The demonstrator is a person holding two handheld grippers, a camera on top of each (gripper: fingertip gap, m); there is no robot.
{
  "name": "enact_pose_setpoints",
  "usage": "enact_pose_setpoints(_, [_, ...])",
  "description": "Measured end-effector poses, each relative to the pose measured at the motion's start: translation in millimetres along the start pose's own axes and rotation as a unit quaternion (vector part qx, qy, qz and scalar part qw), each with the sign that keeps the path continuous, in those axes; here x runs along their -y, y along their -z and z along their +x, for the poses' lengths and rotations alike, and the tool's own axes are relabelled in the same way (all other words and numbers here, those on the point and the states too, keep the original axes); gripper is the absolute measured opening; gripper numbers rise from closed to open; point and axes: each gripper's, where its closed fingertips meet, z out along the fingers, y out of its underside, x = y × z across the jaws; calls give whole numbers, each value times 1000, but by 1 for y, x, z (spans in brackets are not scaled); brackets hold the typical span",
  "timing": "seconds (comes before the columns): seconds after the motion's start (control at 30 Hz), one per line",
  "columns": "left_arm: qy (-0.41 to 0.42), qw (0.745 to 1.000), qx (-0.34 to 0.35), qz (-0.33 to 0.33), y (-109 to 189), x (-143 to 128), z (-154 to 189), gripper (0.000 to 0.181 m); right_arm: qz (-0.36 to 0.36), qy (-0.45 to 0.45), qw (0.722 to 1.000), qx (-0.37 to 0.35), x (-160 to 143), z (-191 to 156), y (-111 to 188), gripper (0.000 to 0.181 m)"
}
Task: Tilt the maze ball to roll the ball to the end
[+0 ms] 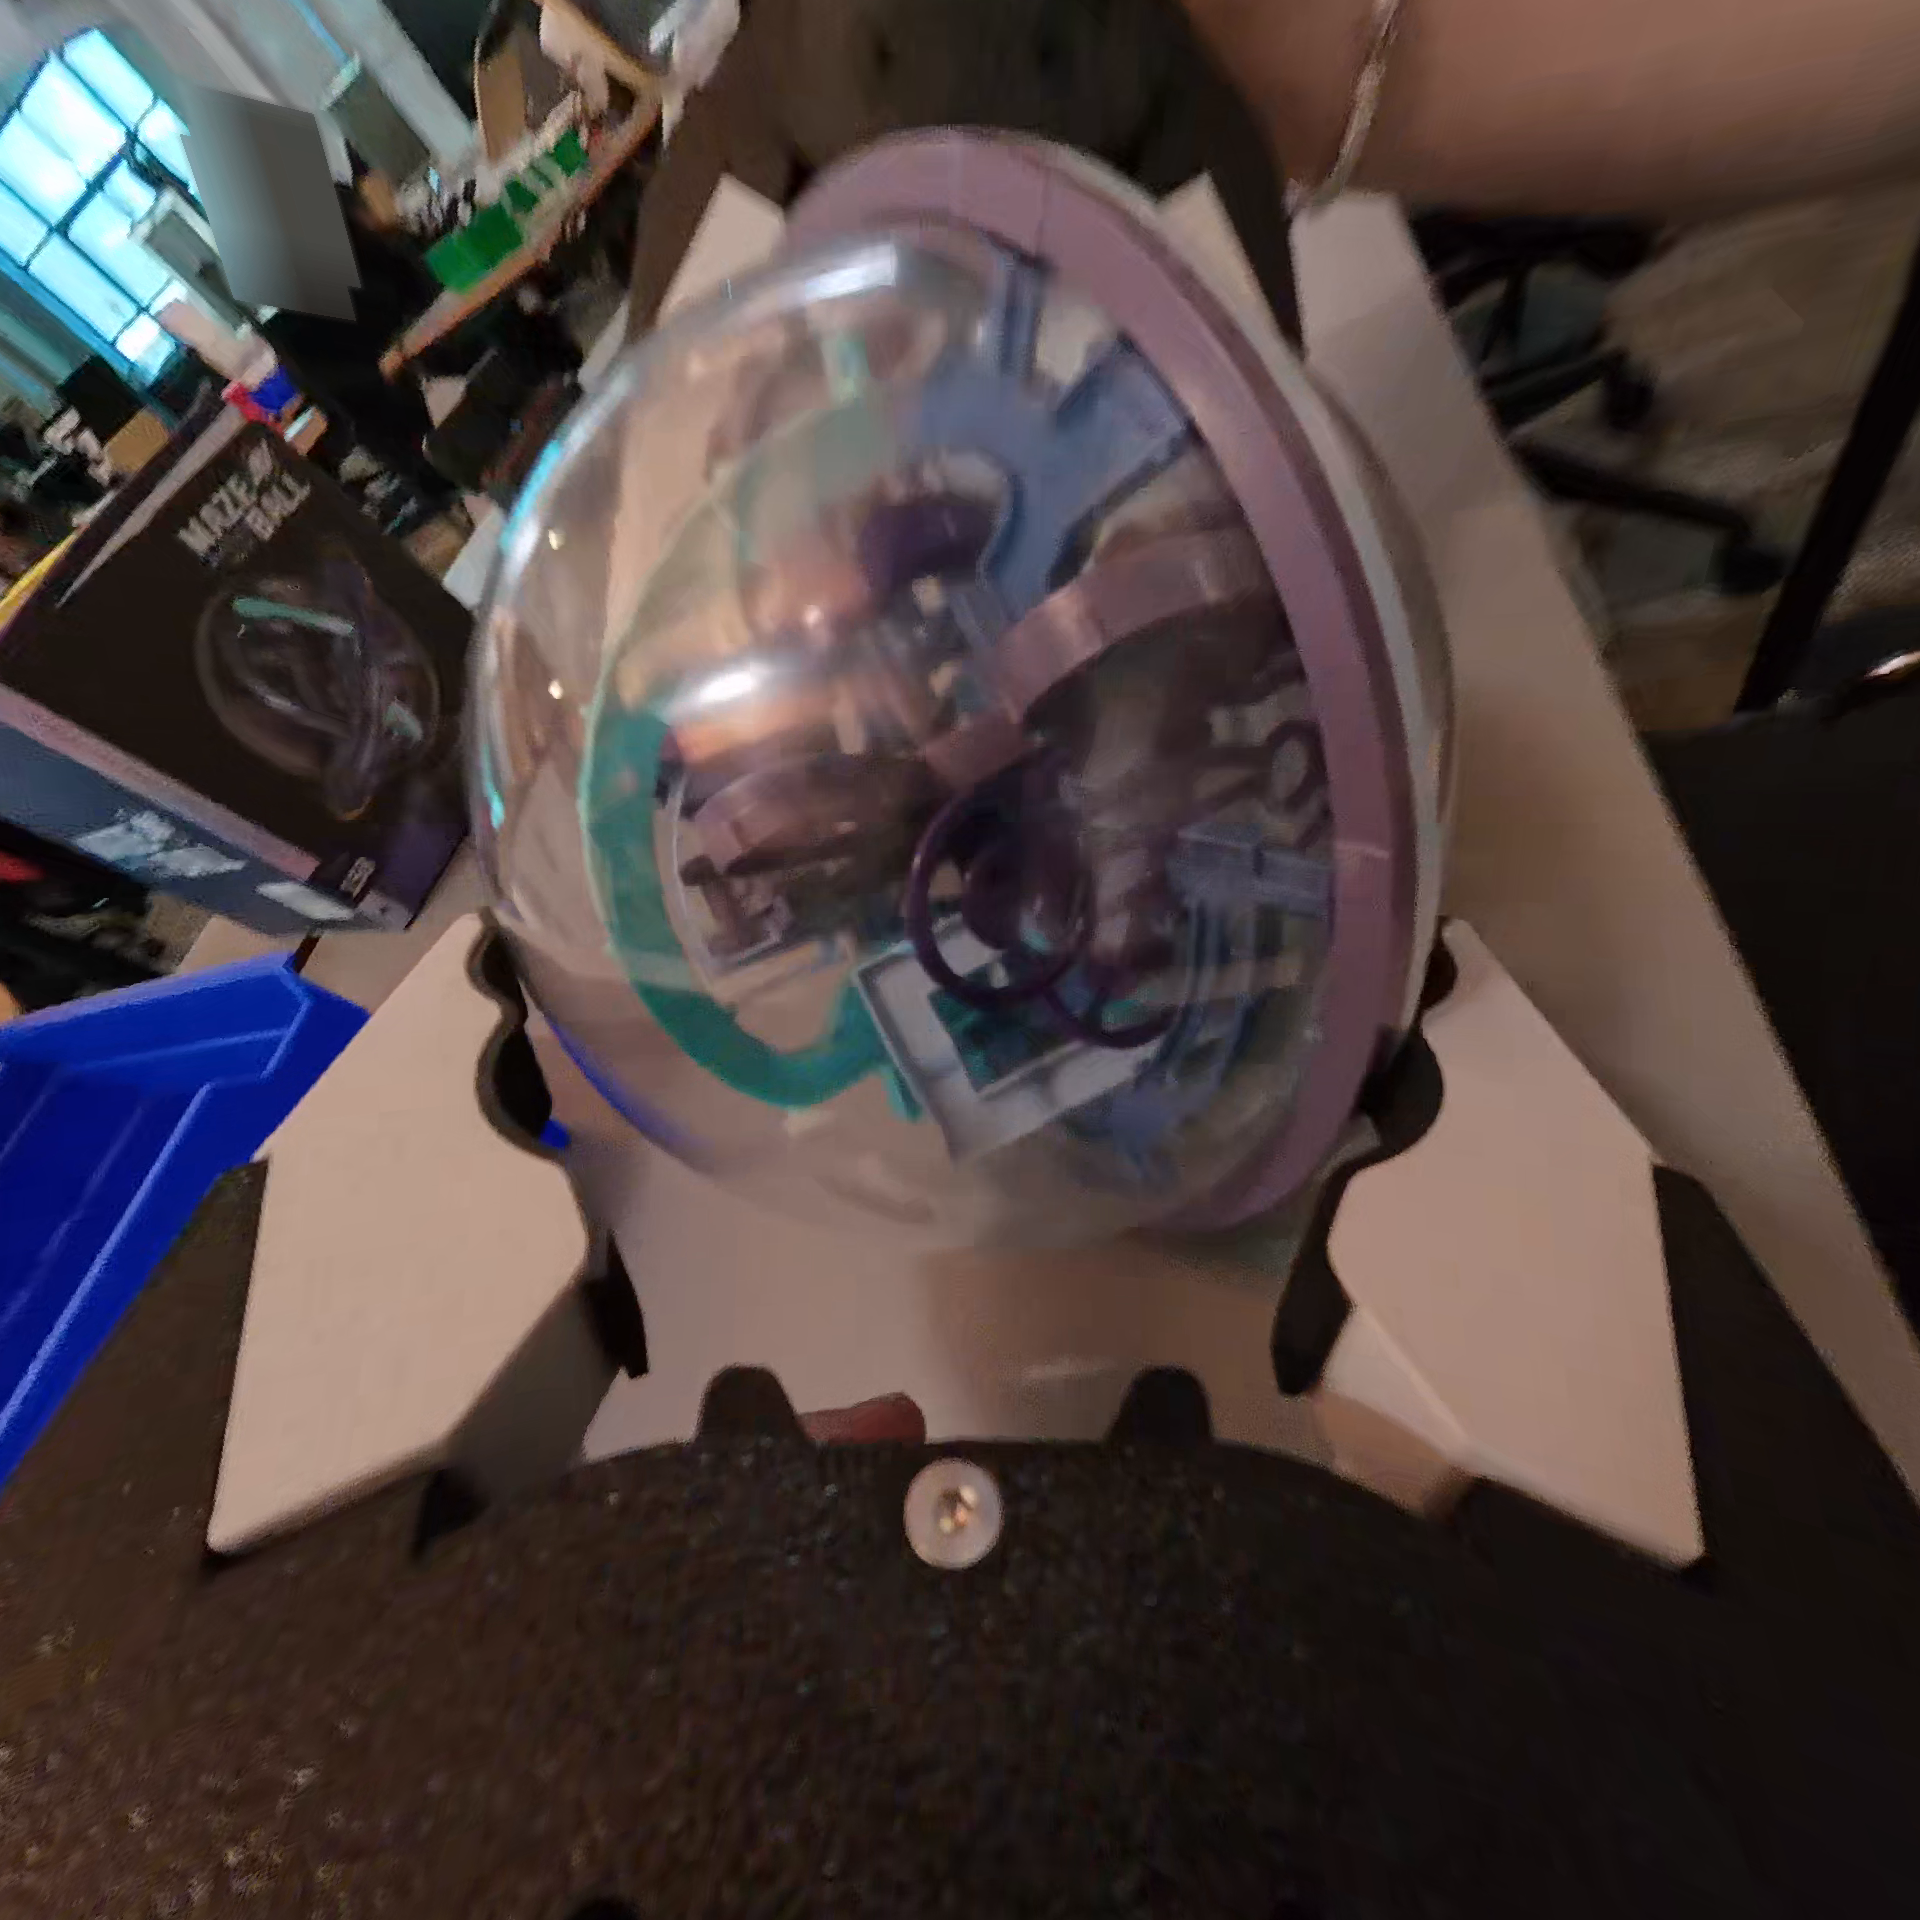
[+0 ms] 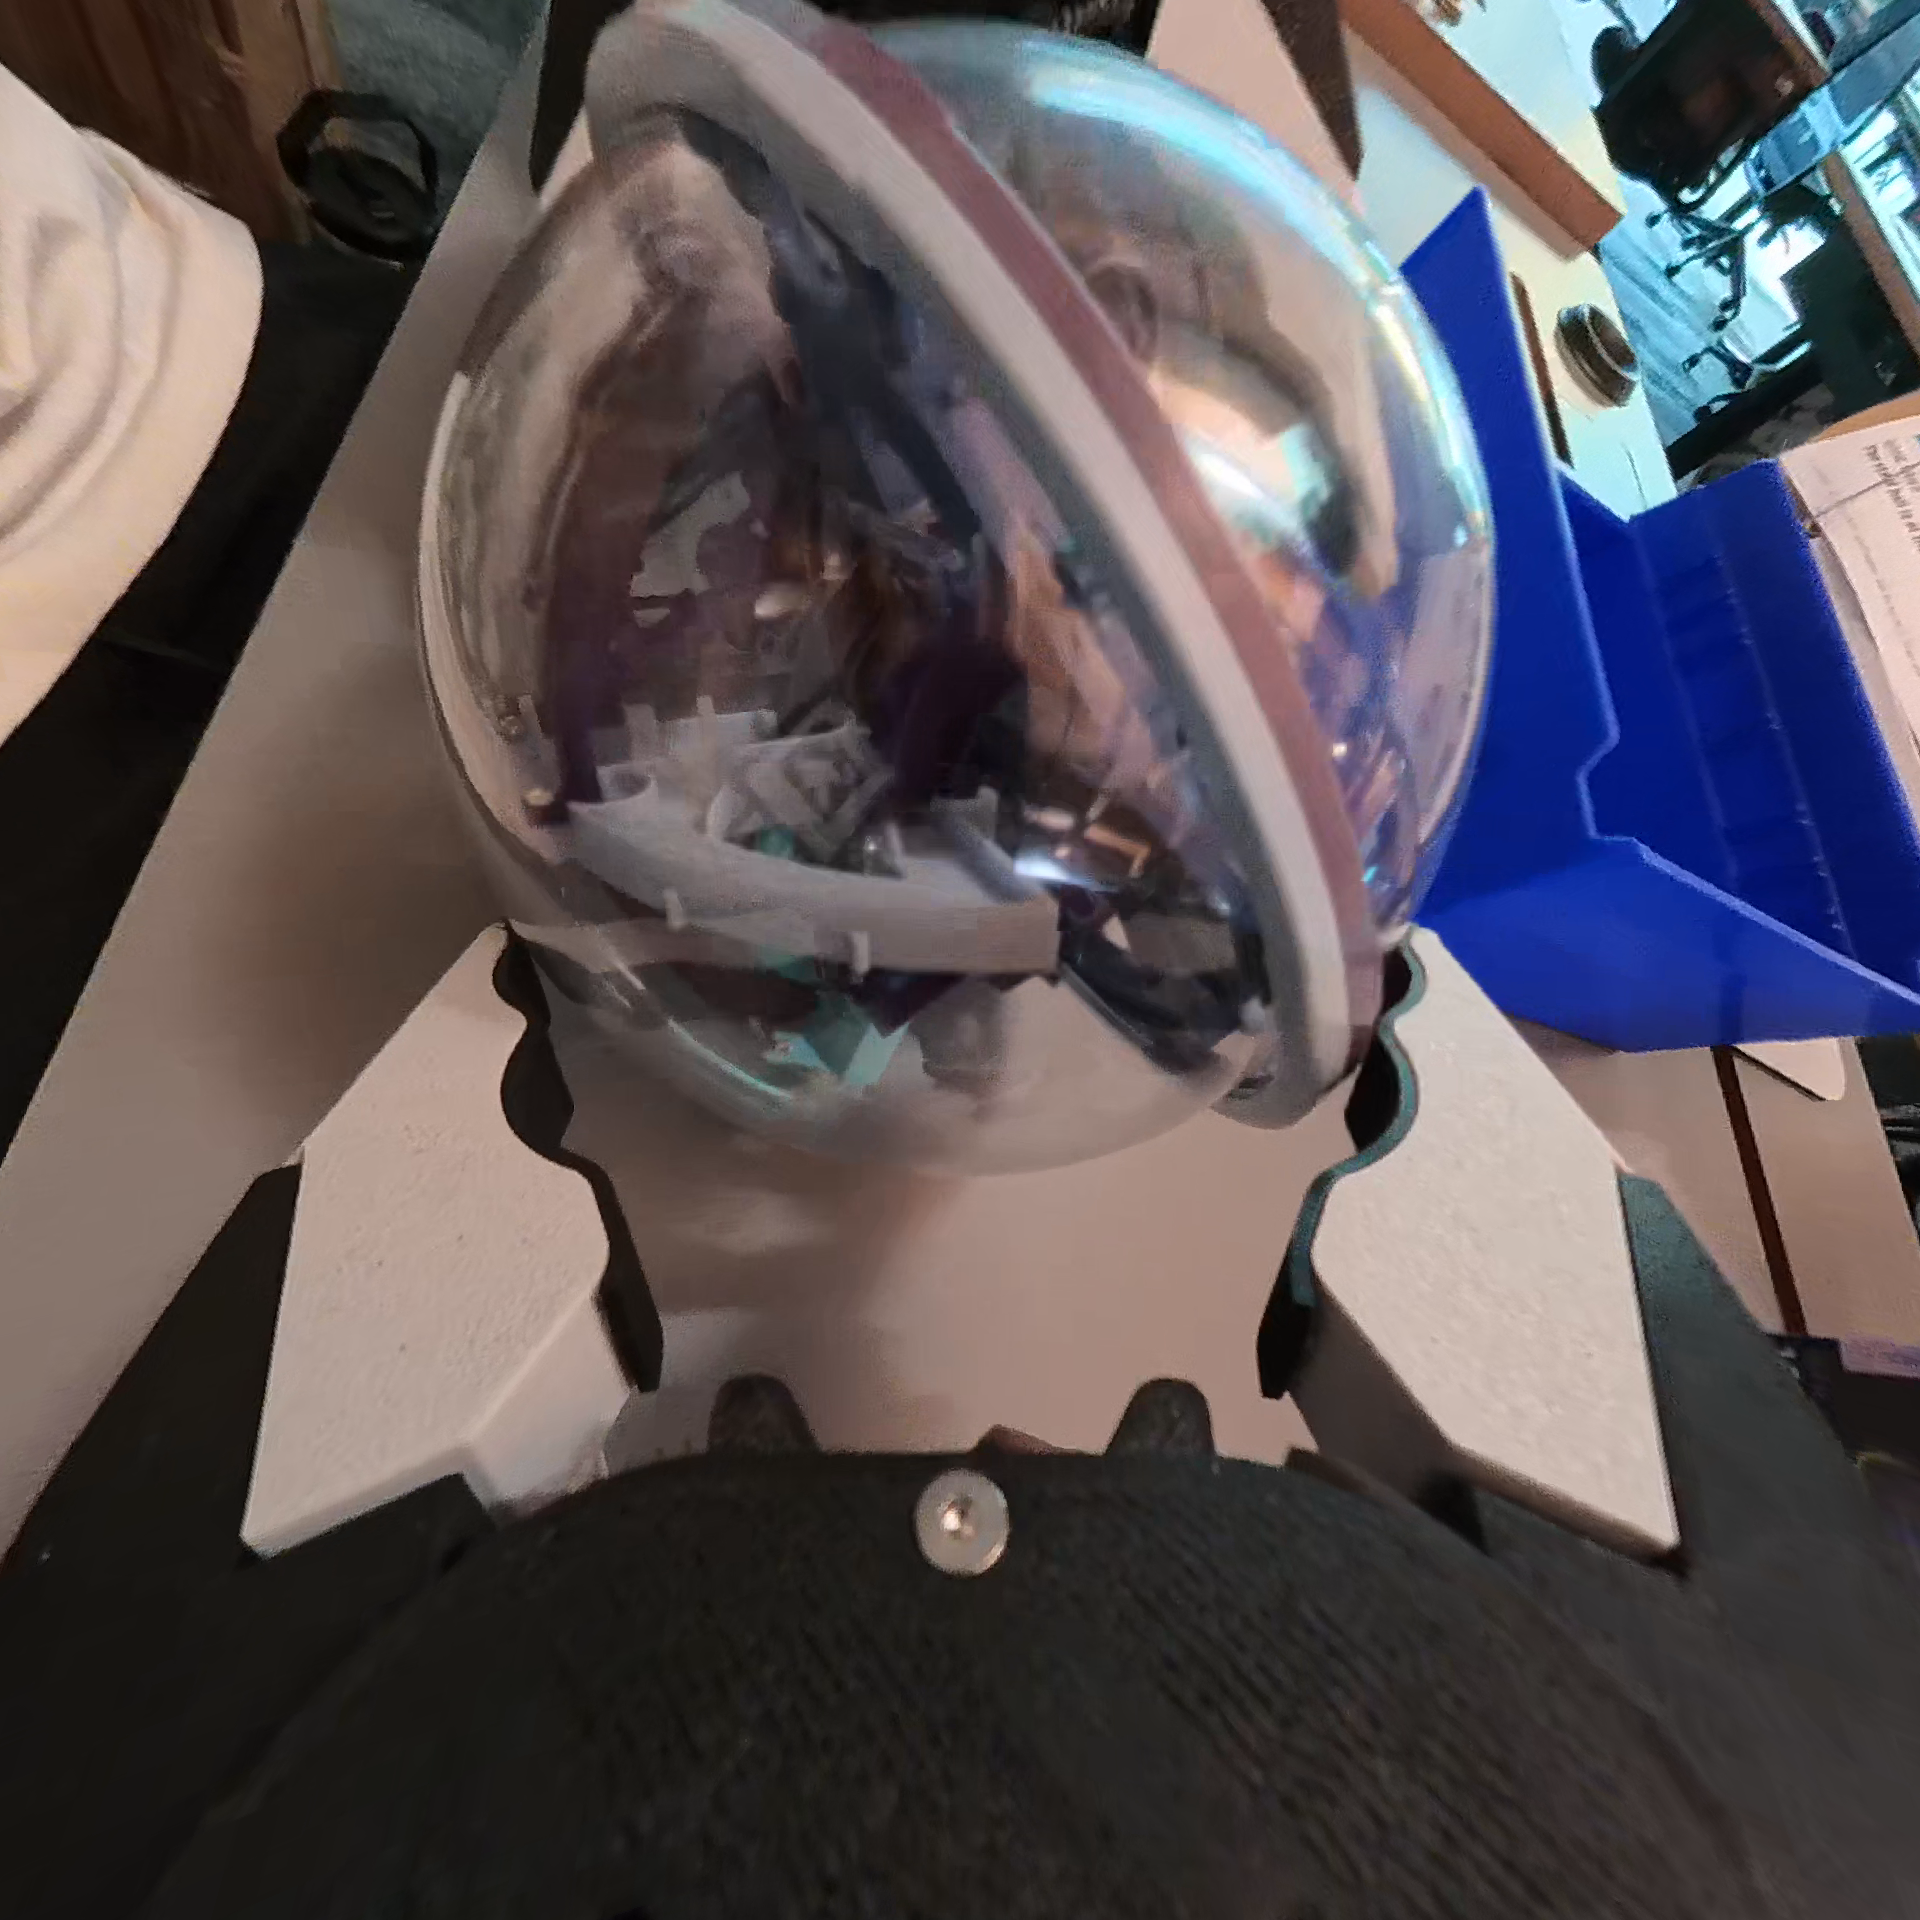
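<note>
The maze ball is a clear sphere with a lilac rim around its middle and teal, blue and purple tracks inside. It is held up between both grippers and tilted, with the rim running diagonally. My left gripper clamps its near side, with both black fingertips against the shell. My right gripper clamps the opposite side of the maze ball the same way. Each gripper's white panels show behind the sphere in the other's view. The small ball inside is lost in blur.
A blue bin stands on the table beside the sphere and also shows in the right wrist view. The dark maze ball box stands behind it. A person's arm is at the top right. Papers lie past the bin.
</note>
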Motion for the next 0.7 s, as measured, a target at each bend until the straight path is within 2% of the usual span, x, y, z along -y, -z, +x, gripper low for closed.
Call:
enact_pose_setpoints(0.1, [16,999,-15,25,2,7,2,157,2,7,1000,6,3,-2,-5,156])
enact_pose_setpoints(0.27, [-1,1000,-9,-21,1,-7,-1,158,18,12,1000,2,12,1,-3,158])
enact_pose_setpoints(0.37, [-1,999,7,-35,3,-8,0,158,1,-42,999,-13,4,0,-3,157])
enact_pose_setpoints(0.53, [22,998,27,-45,3,-5,3,157,10,-105,993,-43,-6,-1,6,156])
enact_pose_setpoints(0.63, [30,997,36,-62,2,-4,3,157,36,-139,989,-31,2,-5,14,146])
enact_pose_setpoints(0.7, [34,996,36,-68,1,-2,6,157,82,-182,980,-9,15,-7,22,142])
